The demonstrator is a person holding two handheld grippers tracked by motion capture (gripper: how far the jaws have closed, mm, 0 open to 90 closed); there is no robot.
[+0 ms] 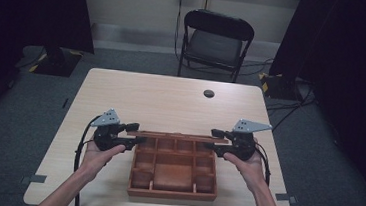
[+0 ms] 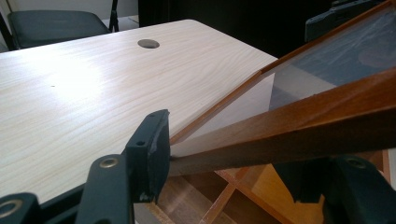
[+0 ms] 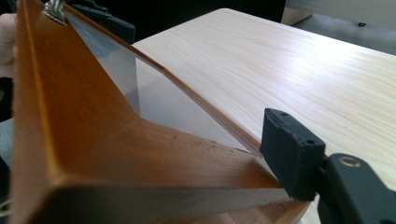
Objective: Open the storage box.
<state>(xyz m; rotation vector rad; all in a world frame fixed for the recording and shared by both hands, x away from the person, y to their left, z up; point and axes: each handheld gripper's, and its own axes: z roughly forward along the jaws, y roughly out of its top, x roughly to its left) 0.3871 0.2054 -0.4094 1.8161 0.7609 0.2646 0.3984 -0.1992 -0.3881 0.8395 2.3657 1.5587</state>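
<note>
The high view is dim and soft, with a pale bench [image 1: 171, 102] lit evenly from above and black drapes at both sides swallowing all detail. Shadows under the hands are faint. In the left gripper view a broad sheen lies across the bench top — brightest toward the left — while the near jaws blur. The right gripper view shows the same glare at upper right — the close wooden frame [image 3: 116, 154] is out of focus.
</note>
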